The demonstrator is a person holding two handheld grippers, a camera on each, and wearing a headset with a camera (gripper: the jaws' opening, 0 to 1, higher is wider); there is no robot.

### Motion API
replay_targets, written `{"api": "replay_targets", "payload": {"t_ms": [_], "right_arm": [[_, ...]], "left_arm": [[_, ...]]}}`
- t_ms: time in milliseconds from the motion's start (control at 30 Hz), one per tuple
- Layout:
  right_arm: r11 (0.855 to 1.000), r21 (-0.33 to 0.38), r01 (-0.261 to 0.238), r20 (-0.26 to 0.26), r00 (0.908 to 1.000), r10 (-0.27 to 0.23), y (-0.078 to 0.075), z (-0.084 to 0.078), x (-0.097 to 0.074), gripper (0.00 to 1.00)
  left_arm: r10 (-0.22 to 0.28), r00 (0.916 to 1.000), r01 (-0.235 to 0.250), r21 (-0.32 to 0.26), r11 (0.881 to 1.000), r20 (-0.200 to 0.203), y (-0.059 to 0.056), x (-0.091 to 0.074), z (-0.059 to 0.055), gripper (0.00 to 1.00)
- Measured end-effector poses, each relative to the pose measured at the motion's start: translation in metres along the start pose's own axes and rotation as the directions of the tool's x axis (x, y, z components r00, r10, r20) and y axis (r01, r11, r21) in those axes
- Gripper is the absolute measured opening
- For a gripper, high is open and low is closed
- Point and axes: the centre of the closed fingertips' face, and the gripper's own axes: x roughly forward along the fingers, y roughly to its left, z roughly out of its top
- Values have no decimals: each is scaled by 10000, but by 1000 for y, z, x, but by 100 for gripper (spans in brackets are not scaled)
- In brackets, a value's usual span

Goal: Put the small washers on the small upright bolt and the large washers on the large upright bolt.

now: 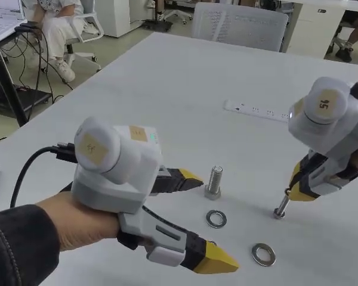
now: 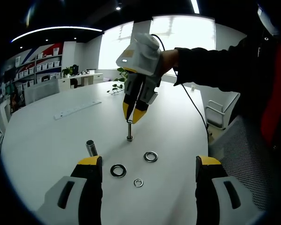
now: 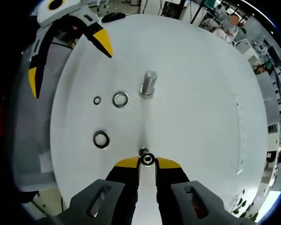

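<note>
Right gripper [image 1: 298, 192]: fingers [image 3: 126, 164] pinching nearly together on a small washer [image 3: 147, 159], holding it at the top of the small bolt [image 1: 280, 208].
Small bolt: standing upright at 4 o'clock from the large bolt [image 1: 213, 180] in the head view.
Left gripper [image 3: 73, 76]: fingers gaping wide, gripping nothing, hovering at 8 o'clock from the large bolt.
First large washer [image 1: 216, 218]: lying flat on the white surface [image 1: 167, 89] at 6 o'clock from the large bolt.
Second large washer [image 1: 263, 254]: lying at 5 o'clock.
Loose small washer [image 2: 138, 183]: lying near both.
Power strip [image 1: 256, 111]: lying at 1 o'clock.
</note>
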Motion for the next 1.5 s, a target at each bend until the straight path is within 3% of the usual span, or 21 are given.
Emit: {"api": "replay_targets", "payload": {"t_ms": [800, 1500], "right_arm": [[9998, 76, -190, -83, 9998, 191, 1, -2, 11, 14], [9984, 179, -542, -180, 9984, 545, 4, -8, 37, 14]], "left_arm": [[43, 10000, -43, -1, 10000, 0, 1, -1, 0, 82], [86, 9999, -86, -79, 9999, -94, 3, -1, -2, 82]]}}
